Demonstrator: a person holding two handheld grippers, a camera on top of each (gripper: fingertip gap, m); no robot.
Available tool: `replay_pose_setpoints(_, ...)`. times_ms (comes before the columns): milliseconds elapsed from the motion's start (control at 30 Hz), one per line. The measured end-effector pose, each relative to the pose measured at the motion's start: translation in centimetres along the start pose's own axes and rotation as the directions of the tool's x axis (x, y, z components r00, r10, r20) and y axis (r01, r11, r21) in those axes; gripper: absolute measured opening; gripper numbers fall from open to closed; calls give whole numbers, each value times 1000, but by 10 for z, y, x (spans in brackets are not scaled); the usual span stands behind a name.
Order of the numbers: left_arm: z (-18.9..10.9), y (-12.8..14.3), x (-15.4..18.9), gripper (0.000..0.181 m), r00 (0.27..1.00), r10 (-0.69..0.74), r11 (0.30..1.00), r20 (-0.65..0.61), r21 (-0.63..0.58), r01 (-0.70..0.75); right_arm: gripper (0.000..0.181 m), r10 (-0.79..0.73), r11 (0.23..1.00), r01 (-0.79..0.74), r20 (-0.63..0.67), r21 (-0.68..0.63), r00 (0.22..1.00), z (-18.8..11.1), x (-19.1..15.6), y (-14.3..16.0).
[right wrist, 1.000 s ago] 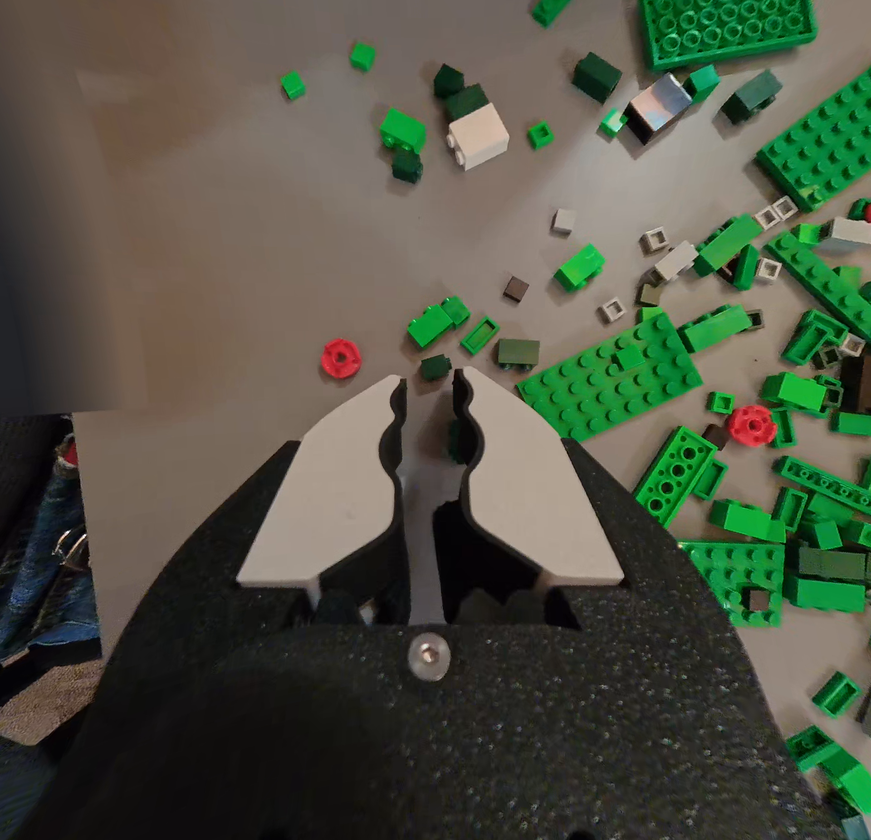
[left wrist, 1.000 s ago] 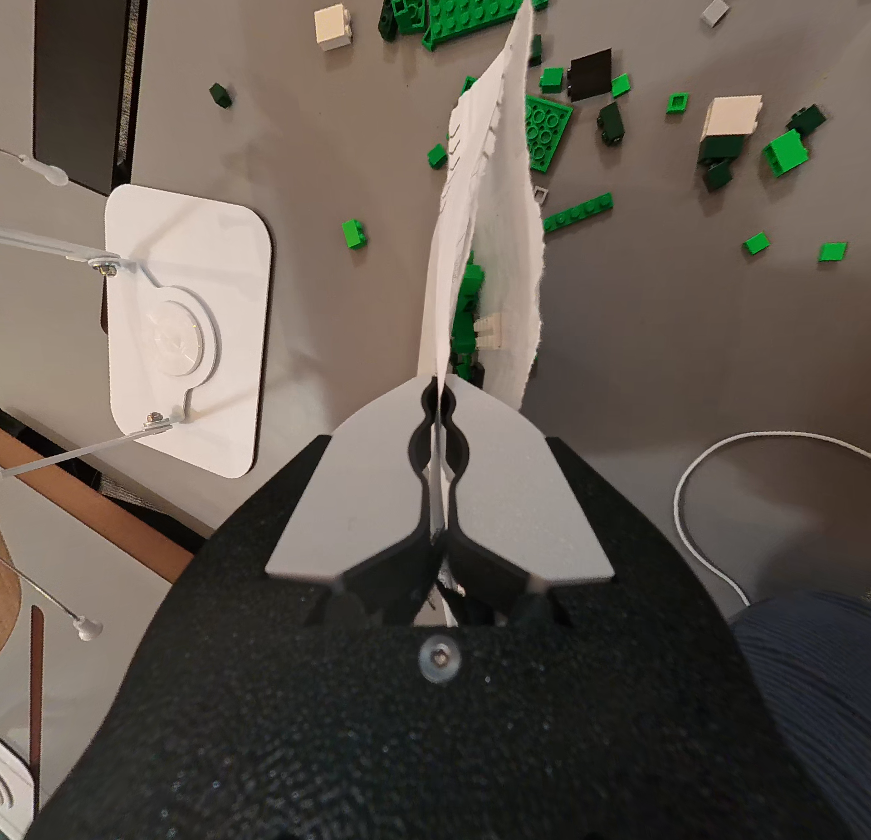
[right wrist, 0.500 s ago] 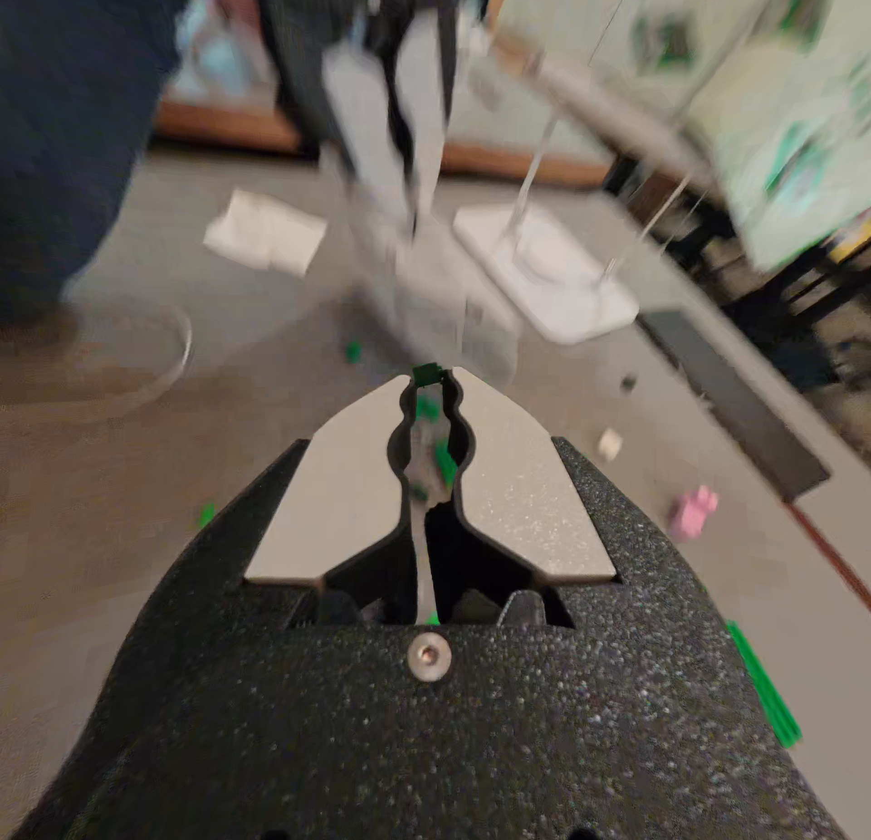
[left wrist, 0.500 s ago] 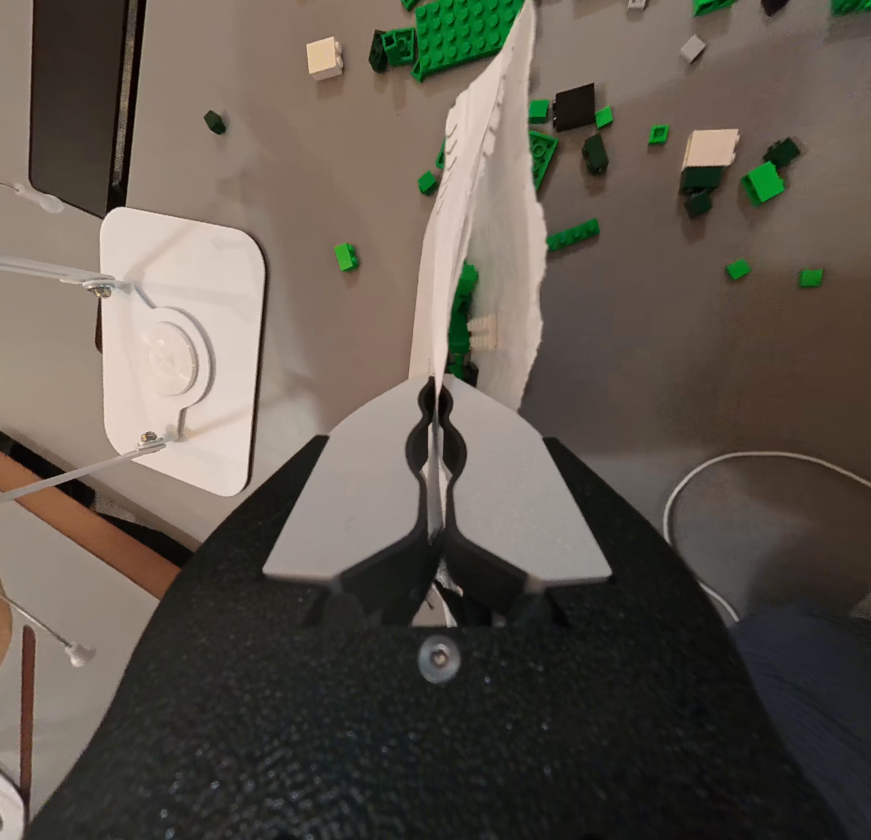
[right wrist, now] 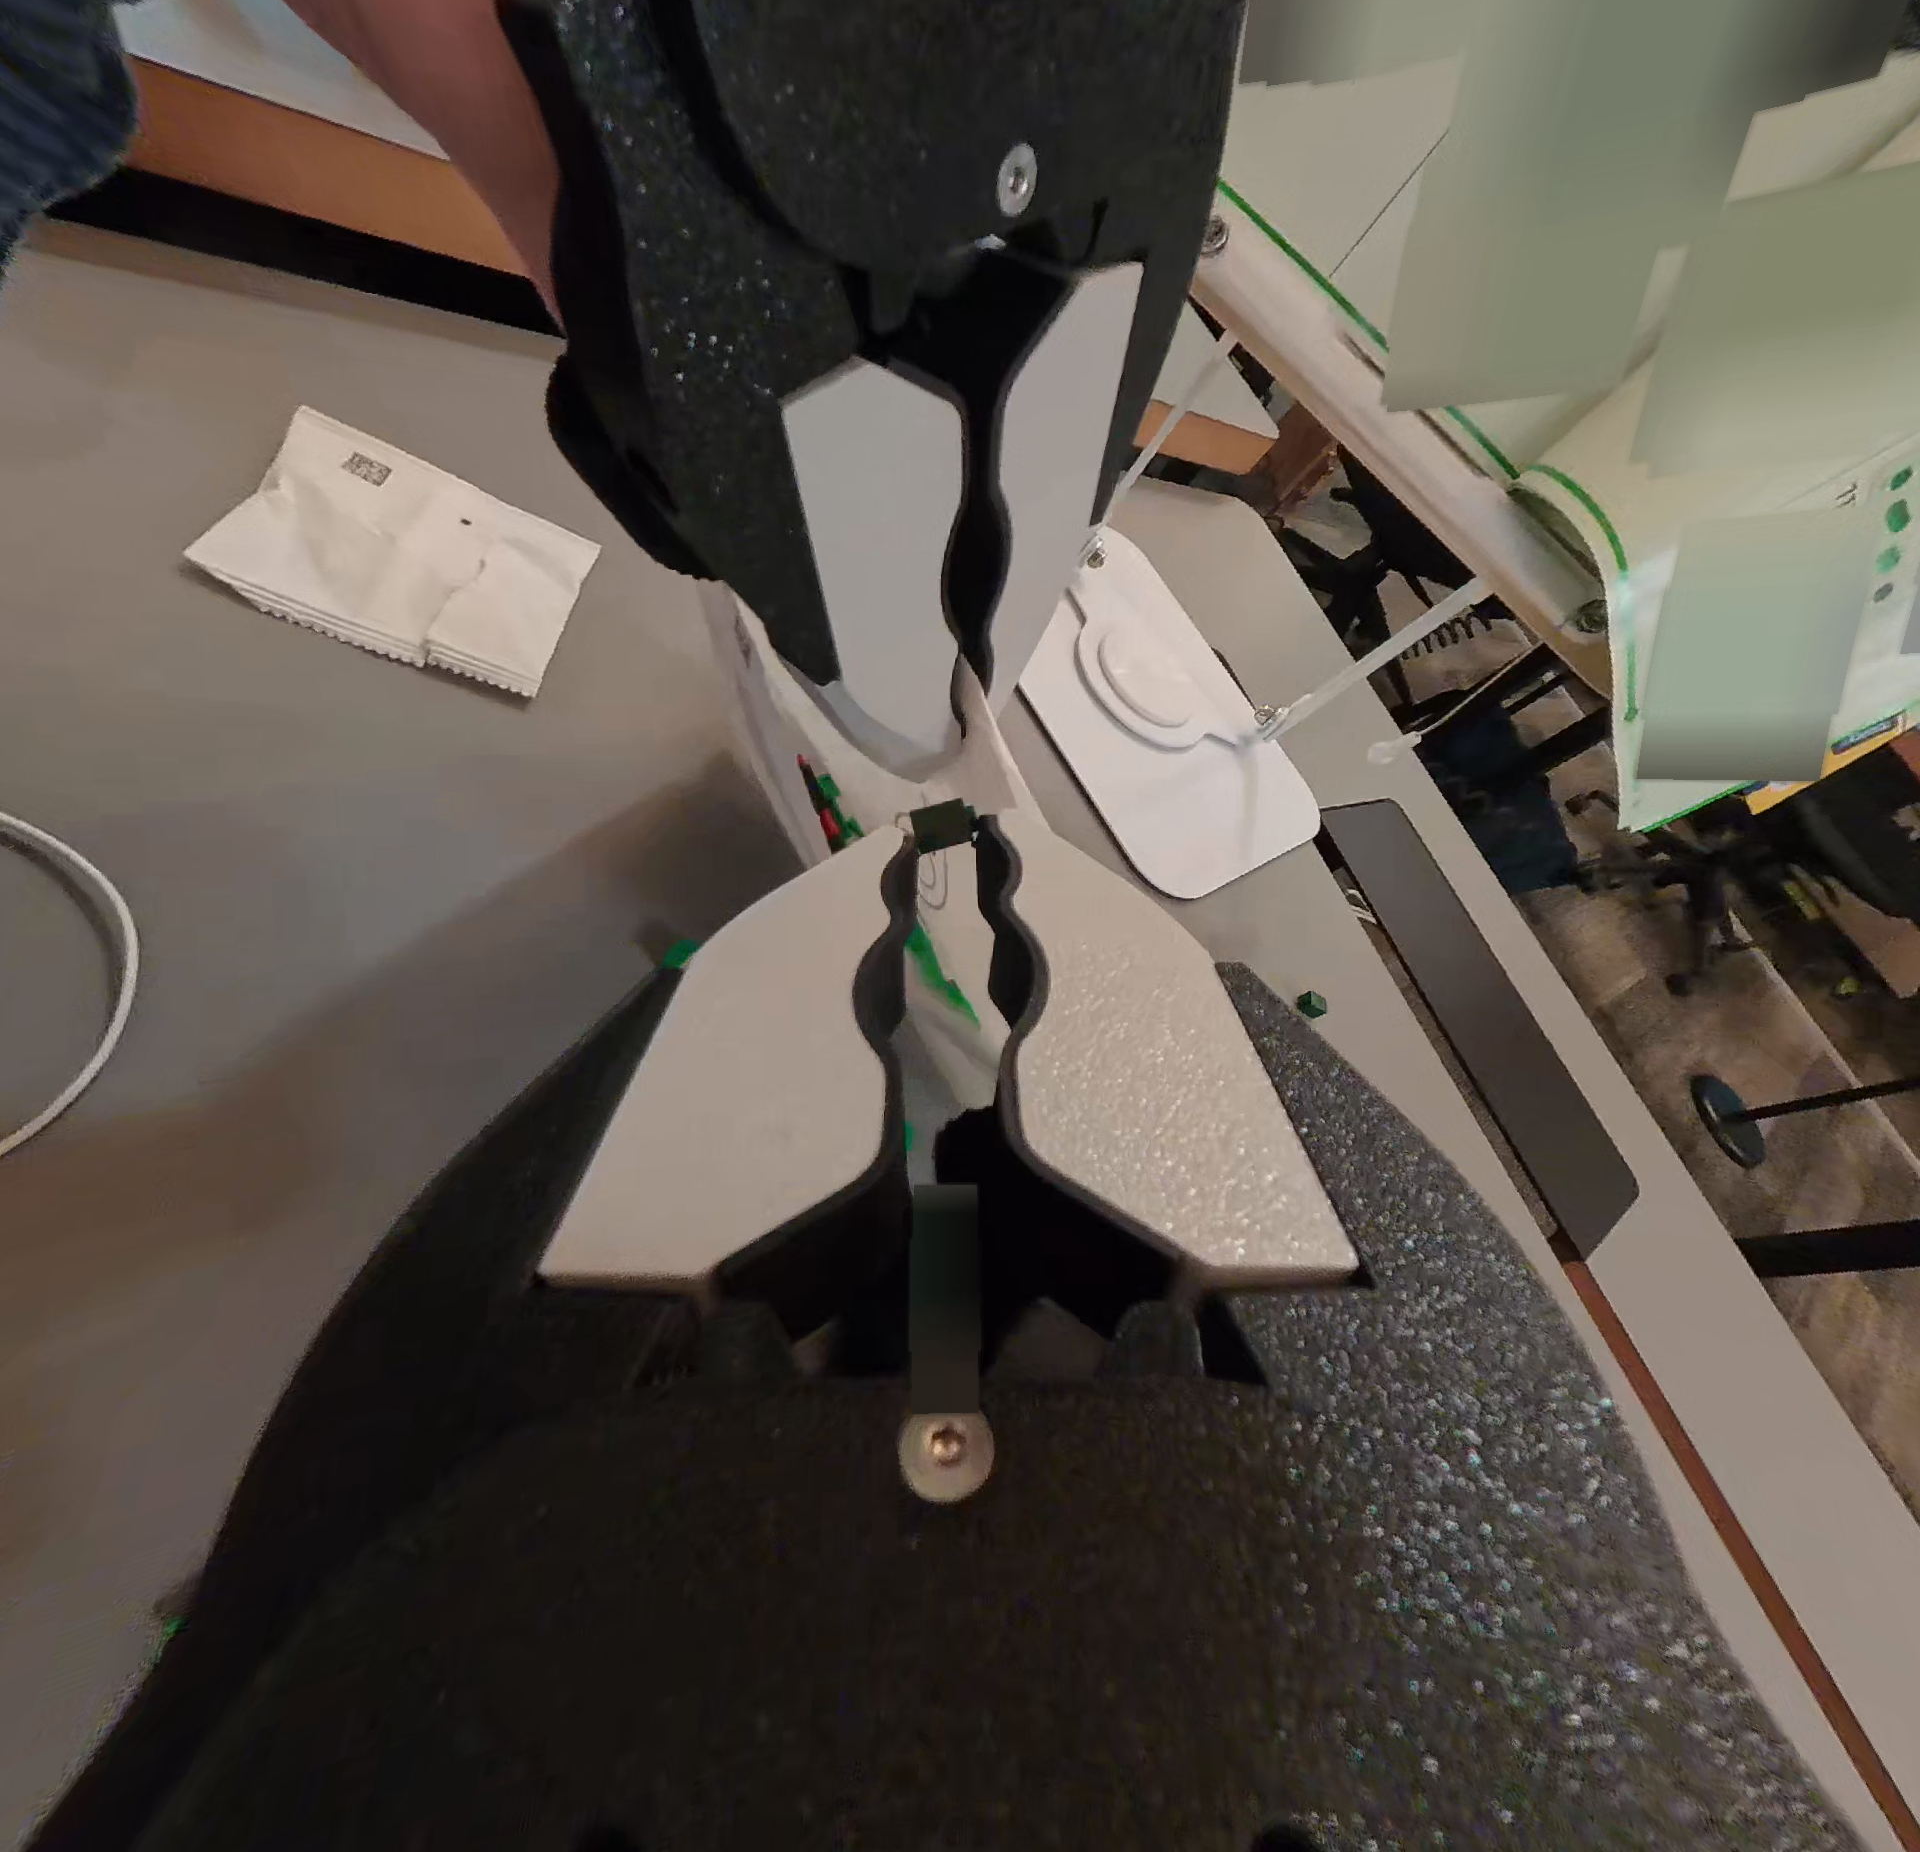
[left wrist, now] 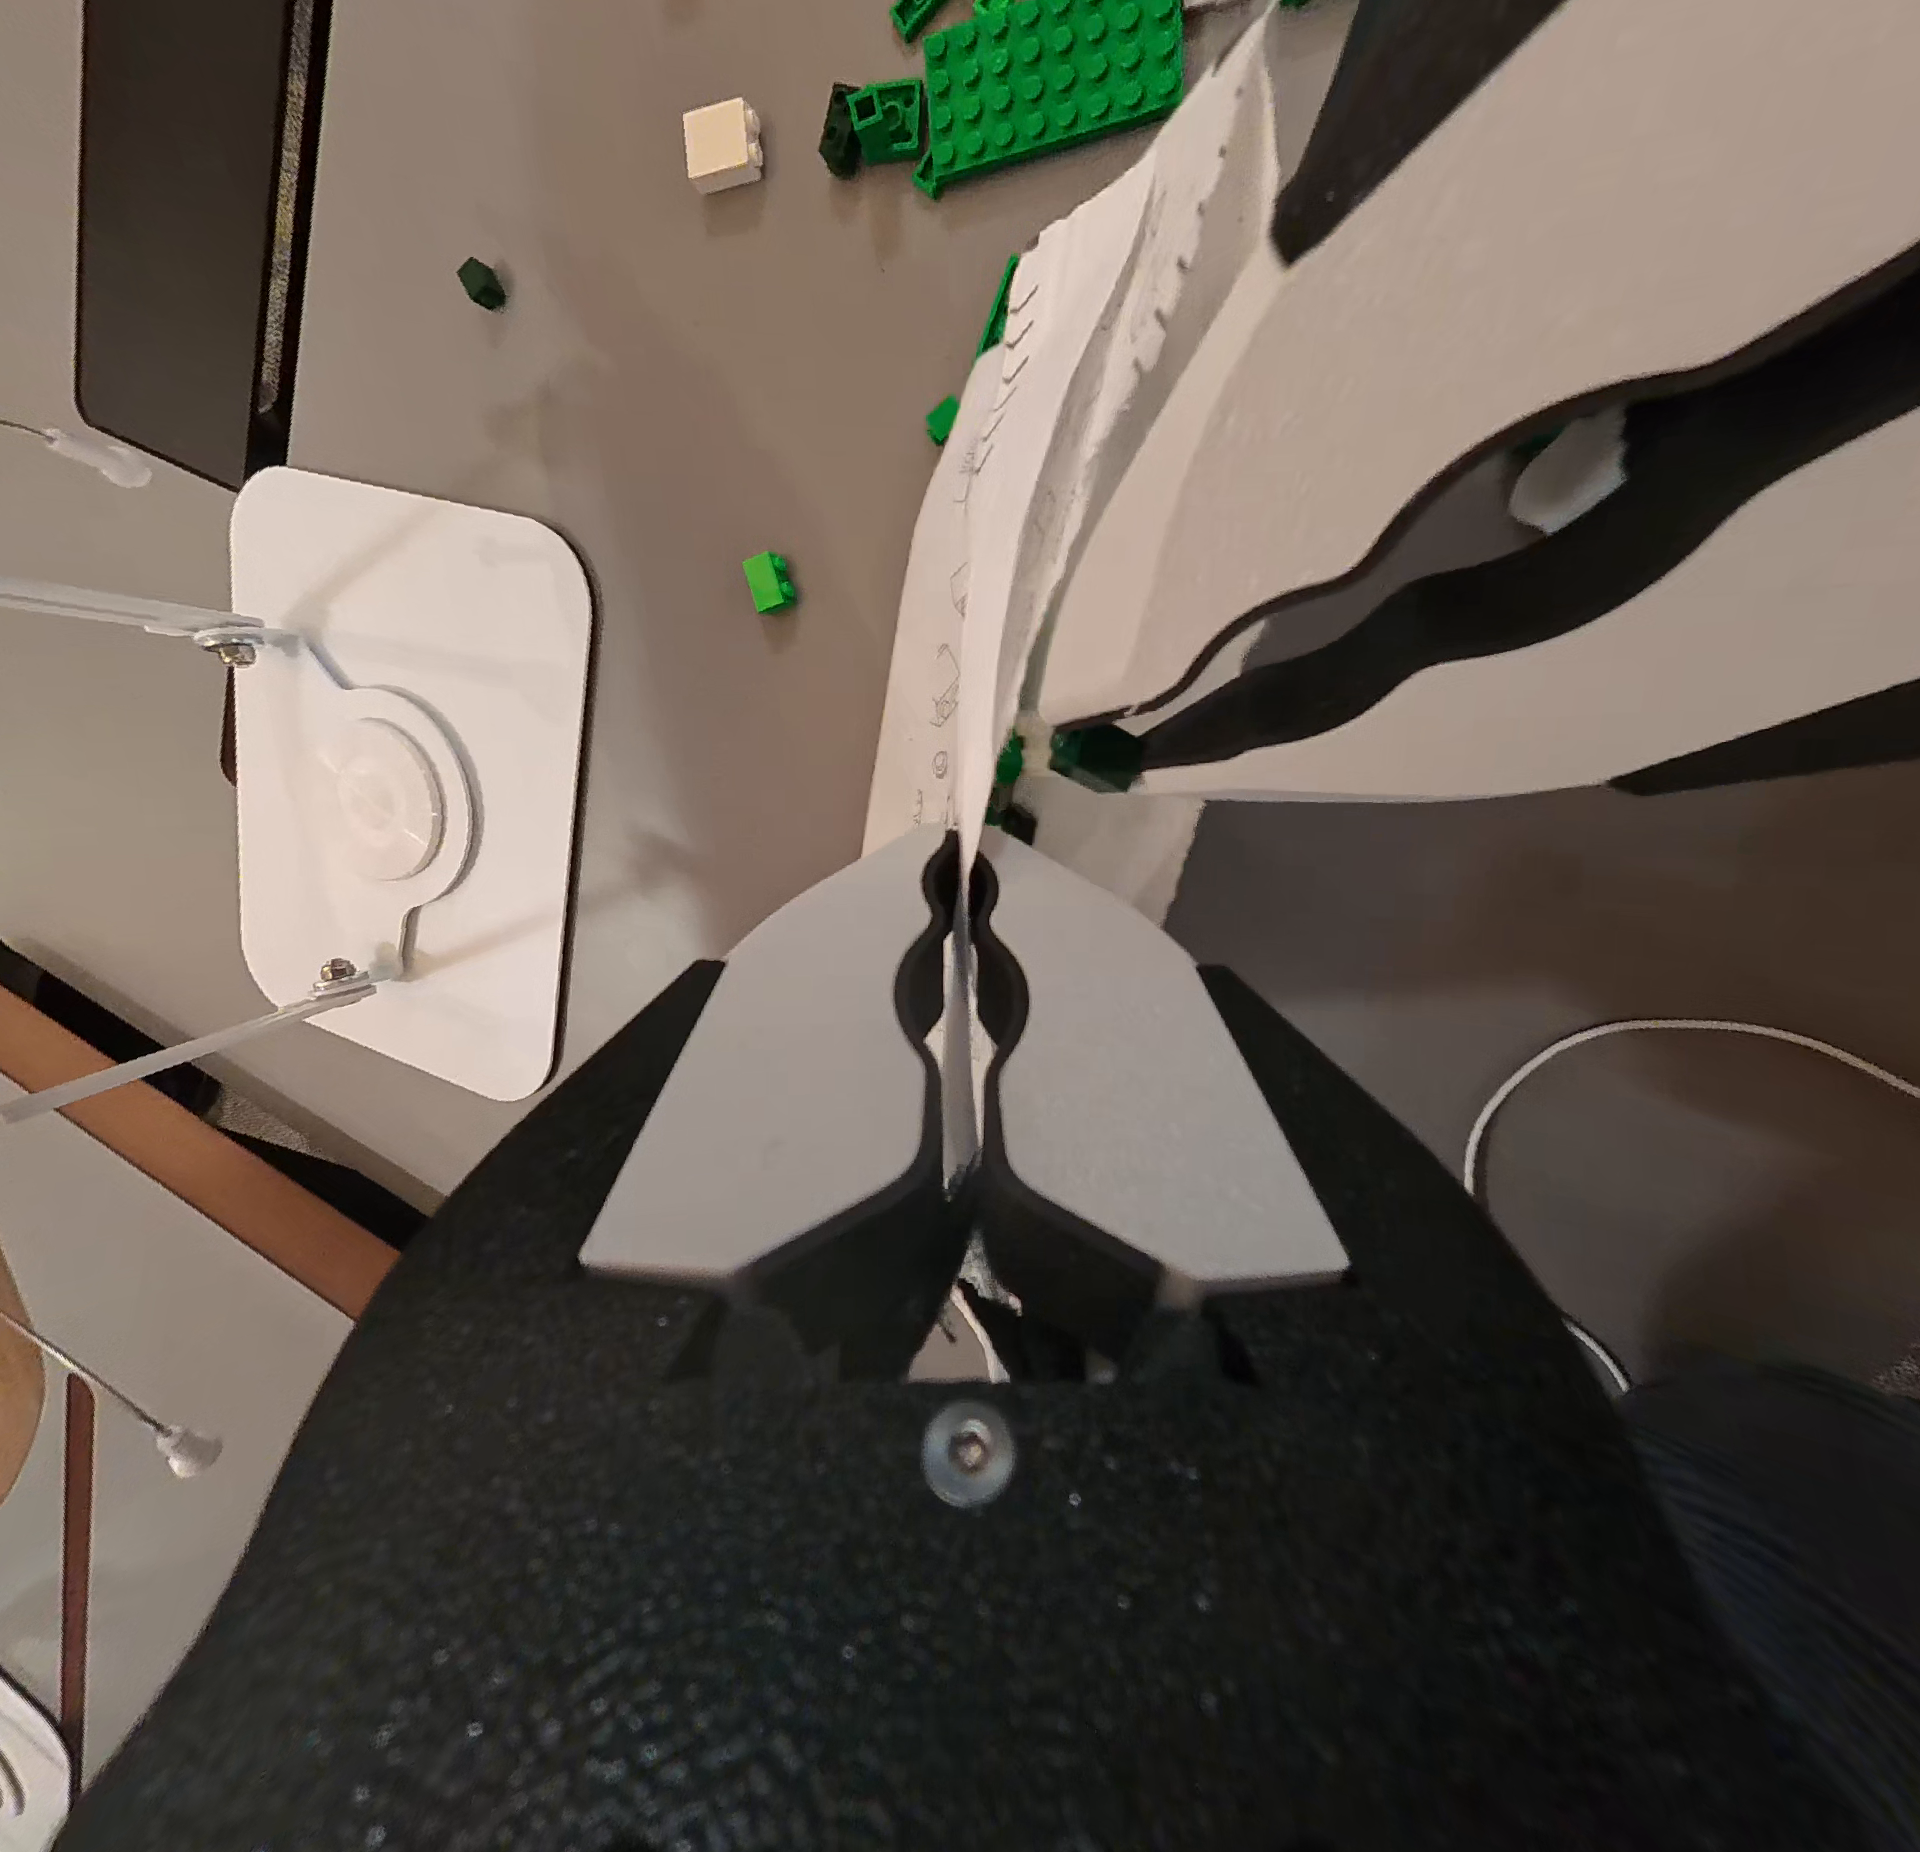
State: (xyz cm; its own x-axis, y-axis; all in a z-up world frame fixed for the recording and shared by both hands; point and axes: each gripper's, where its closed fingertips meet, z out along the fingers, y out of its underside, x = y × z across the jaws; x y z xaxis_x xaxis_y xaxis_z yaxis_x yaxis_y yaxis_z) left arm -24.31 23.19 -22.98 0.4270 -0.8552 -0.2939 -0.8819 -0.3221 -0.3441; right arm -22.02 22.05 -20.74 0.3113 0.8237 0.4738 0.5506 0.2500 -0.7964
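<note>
- The right gripper [left wrist: 1086,758] reaches in from the right; the hanging white paper bag [left wrist: 997,576] blocks its way leftward.
- Grey table [left wrist: 665,368] left of the bag lies mostly open, near a white stand base [left wrist: 416,763].

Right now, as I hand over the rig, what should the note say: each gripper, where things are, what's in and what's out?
Left gripper: shut on the edge of a white paper bag, holding it up above the grey table.
Right gripper: shut on a small dark green brick at its tips, right at the bag's opening.
In: some green and red pieces show inside the bag.
Out: a green plate, a white brick and small green bricks lie loose on the table. A second white bag lies flat.
</note>
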Motion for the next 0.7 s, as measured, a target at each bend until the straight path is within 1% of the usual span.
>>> replay_pose_setpoints(100,-1,0,0,0,1000,2,1000,0,7,-2,11,-11,1000,11,12,-10,1000,0,-3,-1)
replay_pose_setpoints(267,-3,-2,2,0,1000,11,1000,-2,14,-11,19,-21,1000,21,29,-19,999,-1,-6,-3)
replay_pose_setpoints(700,-4,-3,2,0,1000,17,1000,5,16,-17,26,28,1000,-28,46,-5,999,-9,-6,-5)
